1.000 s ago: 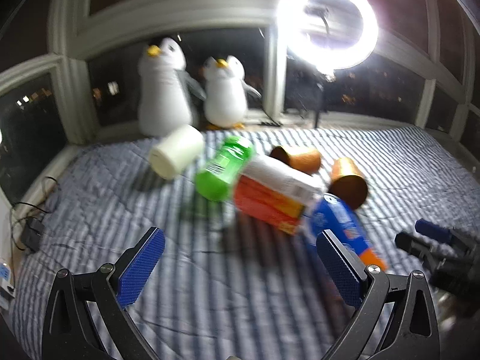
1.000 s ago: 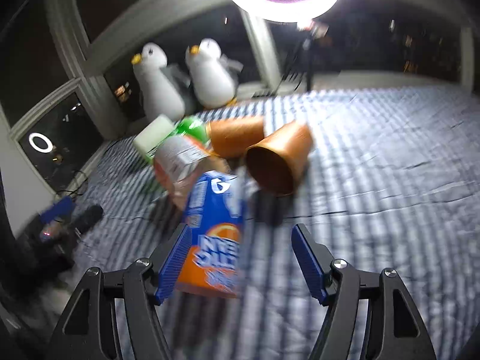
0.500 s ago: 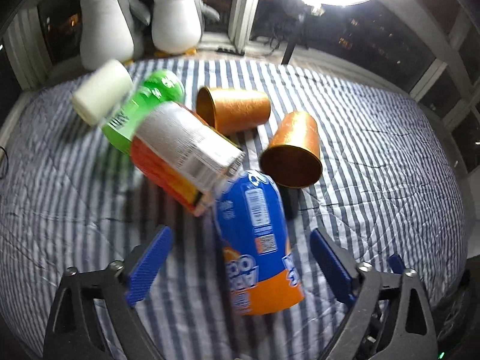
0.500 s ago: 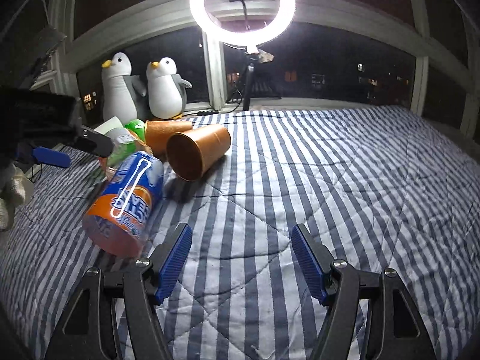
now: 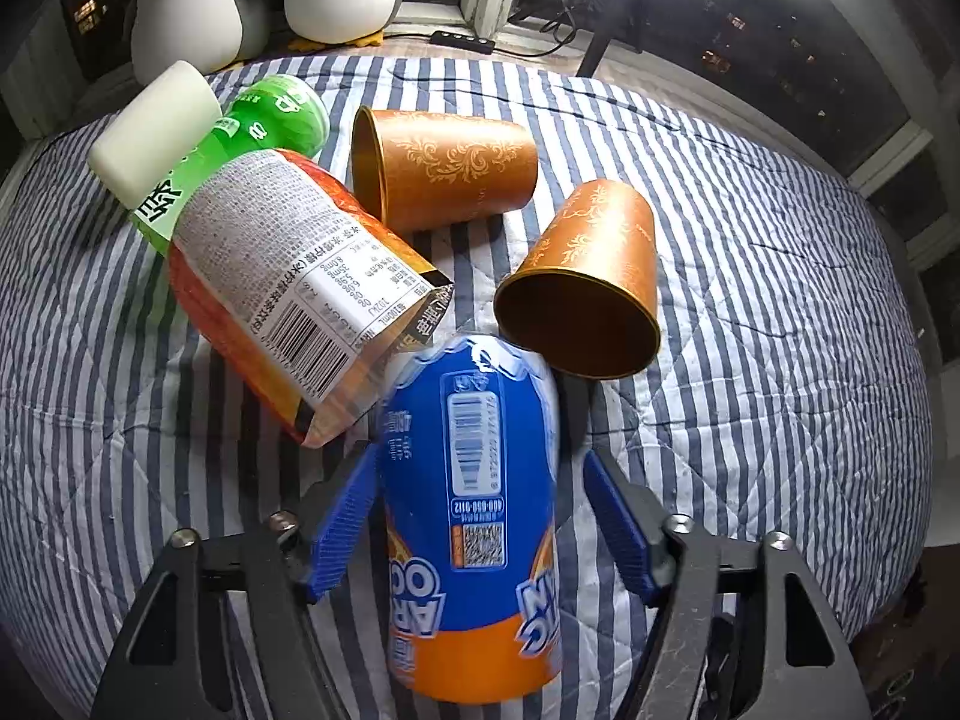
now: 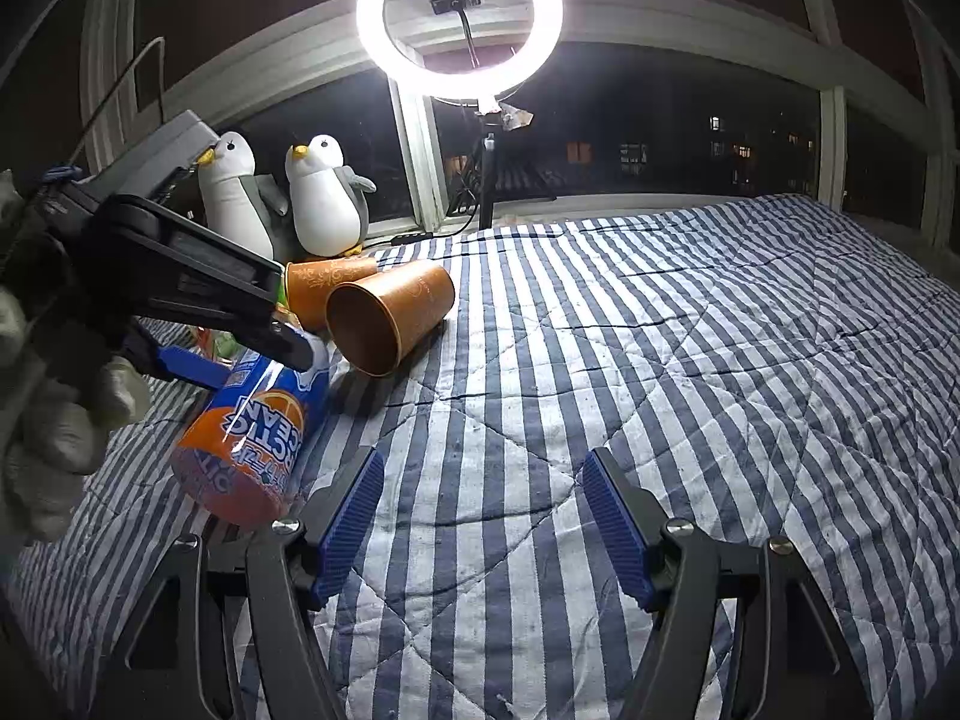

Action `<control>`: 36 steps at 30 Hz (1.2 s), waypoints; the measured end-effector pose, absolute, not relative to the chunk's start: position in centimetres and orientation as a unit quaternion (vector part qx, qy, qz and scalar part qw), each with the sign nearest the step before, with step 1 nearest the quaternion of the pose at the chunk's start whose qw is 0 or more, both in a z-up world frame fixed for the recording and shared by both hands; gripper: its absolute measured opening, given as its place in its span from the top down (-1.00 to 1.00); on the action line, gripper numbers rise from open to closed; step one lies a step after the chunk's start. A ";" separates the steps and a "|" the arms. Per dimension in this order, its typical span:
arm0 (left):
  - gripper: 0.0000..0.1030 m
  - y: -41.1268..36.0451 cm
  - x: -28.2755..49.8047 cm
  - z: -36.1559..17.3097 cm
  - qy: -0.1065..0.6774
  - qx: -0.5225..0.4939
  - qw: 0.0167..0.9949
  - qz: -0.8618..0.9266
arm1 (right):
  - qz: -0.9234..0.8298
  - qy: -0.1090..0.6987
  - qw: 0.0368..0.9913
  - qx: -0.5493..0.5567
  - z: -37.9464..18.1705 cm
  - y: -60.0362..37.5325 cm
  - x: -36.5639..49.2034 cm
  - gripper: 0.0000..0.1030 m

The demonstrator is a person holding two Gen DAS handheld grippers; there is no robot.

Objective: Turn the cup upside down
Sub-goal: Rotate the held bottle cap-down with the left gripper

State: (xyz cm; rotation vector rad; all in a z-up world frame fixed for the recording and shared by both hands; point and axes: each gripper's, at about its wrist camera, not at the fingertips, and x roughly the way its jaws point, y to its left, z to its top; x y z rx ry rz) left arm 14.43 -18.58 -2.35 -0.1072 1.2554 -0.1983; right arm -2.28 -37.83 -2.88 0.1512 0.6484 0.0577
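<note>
Two gold paper cups lie on their sides on the striped bed. The near cup (image 5: 591, 264) (image 6: 390, 315) has its mouth turned toward me. The far cup (image 5: 447, 165) (image 6: 327, 282) opens to the left. My left gripper (image 5: 480, 519) (image 6: 252, 360) is open and straddles a blue and orange bottle (image 5: 474, 516) (image 6: 255, 438) that lies just short of the near cup. My right gripper (image 6: 483, 516) is open over bare bedding, to the right of the bottle and nearer than the cups, with nothing between its fingers.
An orange snack pack (image 5: 282, 276), a green bottle (image 5: 264, 132) and a white cylinder (image 5: 153, 132) crowd the left of the cups. Two plush penguins (image 6: 324, 198) and a ring light (image 6: 459, 18) stand at the window. A gloved hand (image 6: 54, 420) holds the left gripper.
My left gripper has moved forward and down until its fingers stand on either side of the blue bottle. It now reaches further into the right wrist view. The cups have not moved.
</note>
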 end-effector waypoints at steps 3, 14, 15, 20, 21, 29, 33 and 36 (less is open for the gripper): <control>-0.28 -18.5 14.7 -2.4 0.588 -0.054 0.802 -0.094 | 0.027 0.318 0.945 0.076 -2.9 -37.9 -2.3 -0.27; -0.26 -17.2 12.0 -0.2 0.543 -0.047 0.829 -0.124 | 0.026 0.320 0.943 0.083 -3.0 -38.2 -2.2 -0.27; -0.26 -16.9 11.5 0.2 0.534 -0.045 0.835 -0.125 | 0.025 0.321 0.943 0.082 -3.0 -38.1 -2.2 -0.27; -0.26 -15.9 9.8 1.6 0.486 -0.032 0.865 -0.123 | 0.023 0.324 0.942 0.081 -3.1 -38.1 -2.1 -0.27; -0.26 -15.6 9.6 1.7 0.478 -0.033 0.869 -0.124 | 0.023 0.324 0.942 0.081 -3.1 -38.2 -2.0 -0.27; -0.26 -15.5 9.3 1.8 0.428 -0.052 0.891 -0.139 | 0.019 0.328 0.941 0.080 -3.3 -38.2 -1.8 -0.27; -0.26 -16.0 8.9 1.7 0.413 -0.053 0.898 -0.145 | 0.019 0.330 0.940 0.081 -3.4 -38.3 -1.7 -0.27; -0.26 -16.7 8.6 1.8 0.398 -0.042 0.904 -0.146 | 0.019 0.329 0.940 0.083 -3.4 -38.4 -1.7 -0.27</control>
